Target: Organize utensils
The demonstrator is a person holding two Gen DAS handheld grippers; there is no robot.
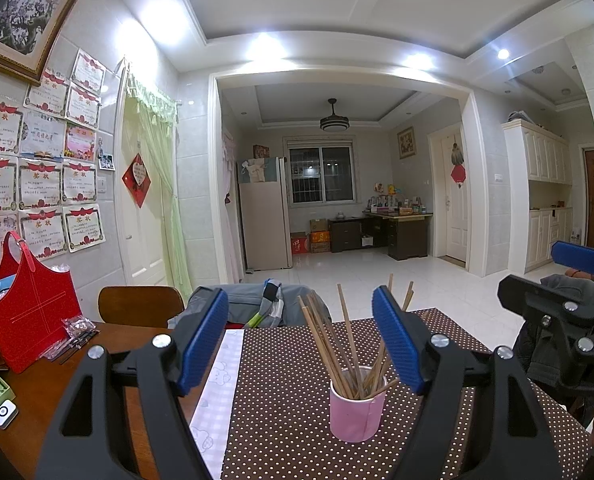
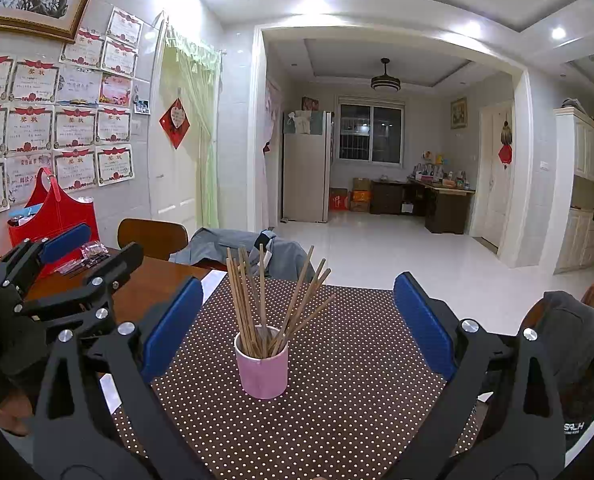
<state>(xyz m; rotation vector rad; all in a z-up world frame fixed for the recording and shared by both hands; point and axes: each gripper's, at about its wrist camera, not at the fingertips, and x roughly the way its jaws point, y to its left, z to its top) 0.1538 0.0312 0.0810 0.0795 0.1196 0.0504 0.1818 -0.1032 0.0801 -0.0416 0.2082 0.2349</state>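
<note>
- While both tools hover low over the worktop, the left hand-held gripper stands spread wide and empty, its blue pads flanking the pink cup without touching it.
- Right hand-held gripper: likewise spread and empty; the cup sits between its fingers, nearer the left one, with open cloth to the right.
- Chopsticks stand bundled in the cup, fanning outward above its rim; their lower ends are hidden inside.
- Dotted brown placemat carries the cup; its near edge is cut off by the gripper bodies.
- Far edge of the worktop: a chair back and grey jacket just beyond.
- Left side: red bag and small packets on bare wood, well apart from the cup.
</note>
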